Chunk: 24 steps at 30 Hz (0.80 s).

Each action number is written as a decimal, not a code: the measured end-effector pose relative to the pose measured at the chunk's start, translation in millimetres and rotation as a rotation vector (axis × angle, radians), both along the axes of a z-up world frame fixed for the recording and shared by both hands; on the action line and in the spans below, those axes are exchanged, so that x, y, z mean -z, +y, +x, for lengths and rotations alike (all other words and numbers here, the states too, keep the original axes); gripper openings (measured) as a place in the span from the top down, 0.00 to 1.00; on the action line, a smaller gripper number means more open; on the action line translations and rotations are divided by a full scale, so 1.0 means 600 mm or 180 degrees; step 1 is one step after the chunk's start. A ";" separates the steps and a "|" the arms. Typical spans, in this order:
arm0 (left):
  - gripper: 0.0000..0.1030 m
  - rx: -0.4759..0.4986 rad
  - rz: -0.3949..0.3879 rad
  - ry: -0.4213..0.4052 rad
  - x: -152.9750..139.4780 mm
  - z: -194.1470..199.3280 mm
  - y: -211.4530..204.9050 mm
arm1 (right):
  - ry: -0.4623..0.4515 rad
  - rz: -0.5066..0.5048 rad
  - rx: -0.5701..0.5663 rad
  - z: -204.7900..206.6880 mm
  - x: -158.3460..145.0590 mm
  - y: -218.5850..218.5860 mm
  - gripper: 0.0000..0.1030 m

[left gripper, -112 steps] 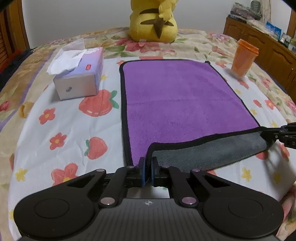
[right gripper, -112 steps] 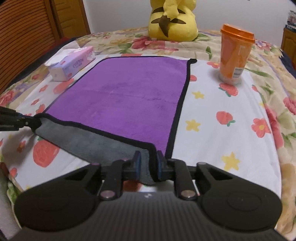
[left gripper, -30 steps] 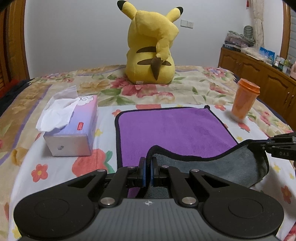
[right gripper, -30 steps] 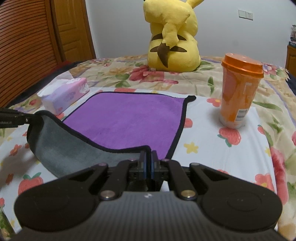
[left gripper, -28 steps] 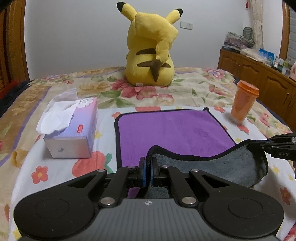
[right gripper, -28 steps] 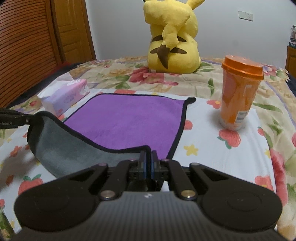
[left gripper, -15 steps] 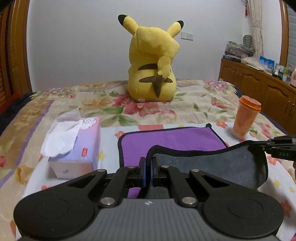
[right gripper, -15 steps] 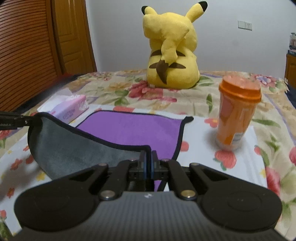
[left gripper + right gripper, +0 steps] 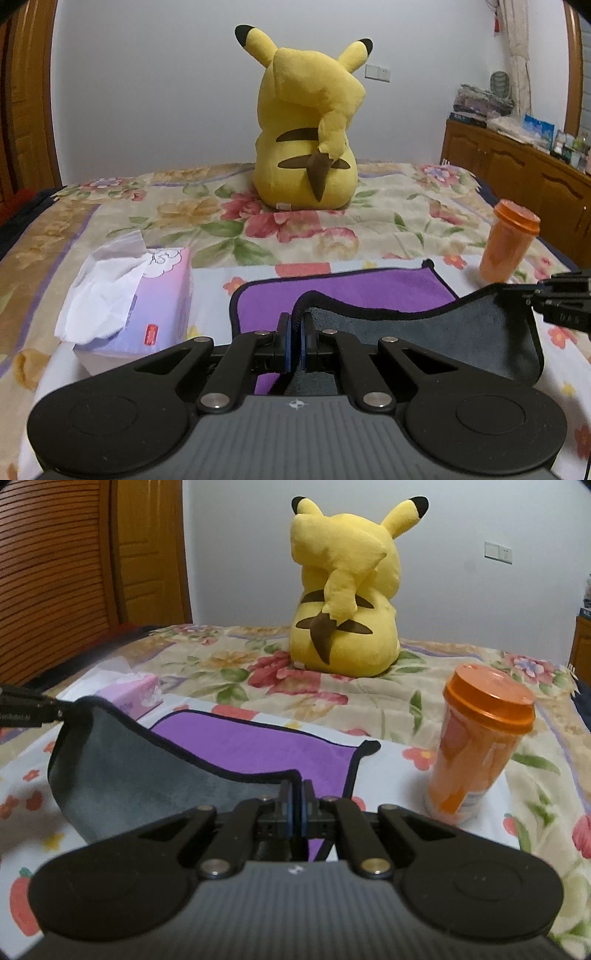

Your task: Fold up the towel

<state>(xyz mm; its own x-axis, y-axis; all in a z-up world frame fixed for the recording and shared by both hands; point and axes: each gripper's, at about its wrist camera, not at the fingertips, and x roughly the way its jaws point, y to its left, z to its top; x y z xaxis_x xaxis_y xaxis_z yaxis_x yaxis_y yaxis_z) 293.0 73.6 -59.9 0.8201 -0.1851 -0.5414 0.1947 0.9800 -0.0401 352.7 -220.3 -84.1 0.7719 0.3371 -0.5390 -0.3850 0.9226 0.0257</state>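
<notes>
1. Bed with floral quilt and a white fruit-print sheet carried everything; compared with 3.7 s earlier both cameras sat lower and flatter, with much more wall in view.
2. Big yellow plush toy with black-tipped ears sat upright at the far side, back turned; earlier only its lower half showed.
3. Purple microfibre towel with grey underside and black trim lay on the sheet between the tissue box and the cup. Its near edge was lifted off the sheet, grey side facing the cameras and sagging between the two held corners. Earlier only a narrow grey strip was turned over, low on the sheet; now far less purple showed.
4. Lilac cardboard tissue box with white tissue sticking out stood left of the towel, apart from it.
5. Orange plastic lidded cup stood upright right of the towel, not touching.
6. Left gripper: jaws clamped narrow on the towel's near left corner, same as before.
7. Right gripper: jaws pinched tight on the near right corner; earlier a wider gap showed.
</notes>
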 end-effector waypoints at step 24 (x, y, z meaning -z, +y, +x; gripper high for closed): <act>0.92 -0.0218 0.0095 -0.0254 -0.016 0.107 0.000 | -0.0417 -0.0167 0.0133 0.093 -0.028 0.017 0.96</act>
